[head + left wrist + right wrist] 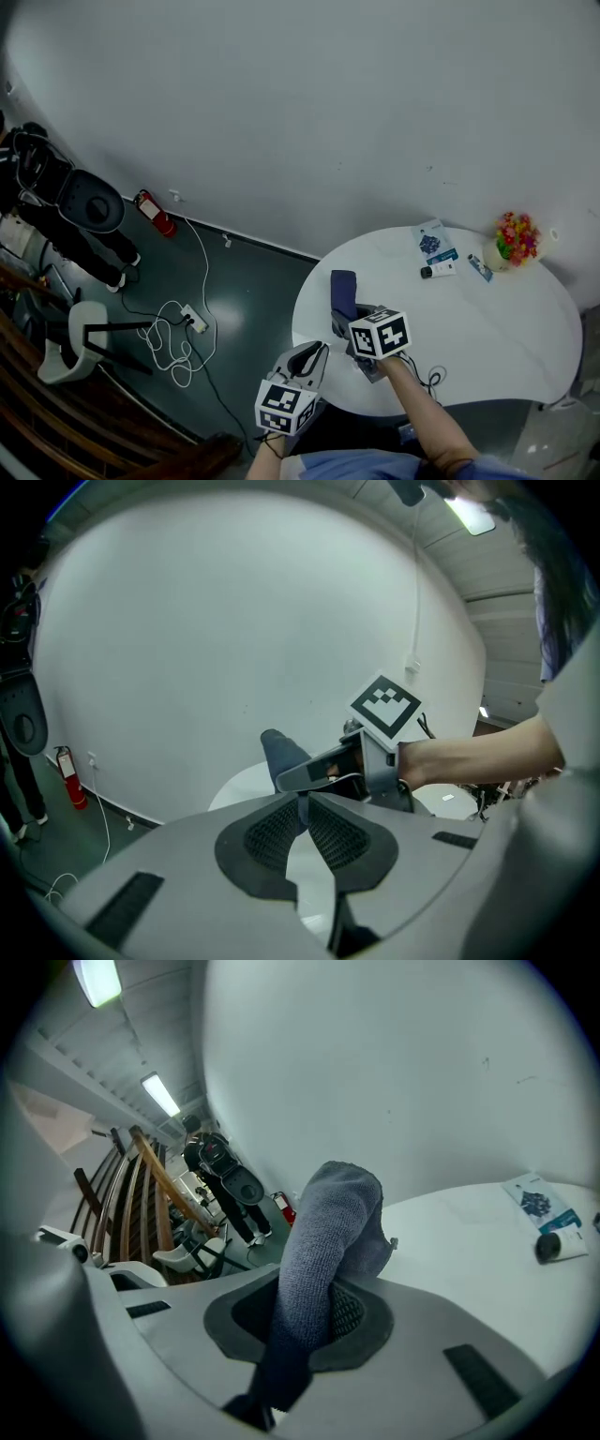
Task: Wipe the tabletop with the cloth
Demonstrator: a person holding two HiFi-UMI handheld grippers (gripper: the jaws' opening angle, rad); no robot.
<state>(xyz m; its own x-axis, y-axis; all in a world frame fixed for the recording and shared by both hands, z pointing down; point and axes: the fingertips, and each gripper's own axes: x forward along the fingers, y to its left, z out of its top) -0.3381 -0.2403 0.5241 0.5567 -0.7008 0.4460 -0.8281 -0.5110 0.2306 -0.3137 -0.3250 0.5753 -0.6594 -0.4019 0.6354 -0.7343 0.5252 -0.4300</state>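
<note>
A blue-grey cloth (343, 292) stands up from my right gripper (343, 322), which is shut on it over the near left part of the white table (487, 328). In the right gripper view the cloth (328, 1232) rises between the jaws of the right gripper (323, 1302) and folds over at the top. My left gripper (313, 353) hangs off the table's near edge, over the floor. Its jaws meet at the tips with nothing between them. In the left gripper view, beyond the left gripper (302, 810), I see the right gripper (323, 771) and the cloth (281, 752).
At the table's far side lie a booklet (432, 240), a small tube (438, 270), a blue item (480, 268) and a flower vase (514, 239). On the floor at left are a power strip with white cable (192, 321), a fire extinguisher (156, 214) and a white chair (75, 342).
</note>
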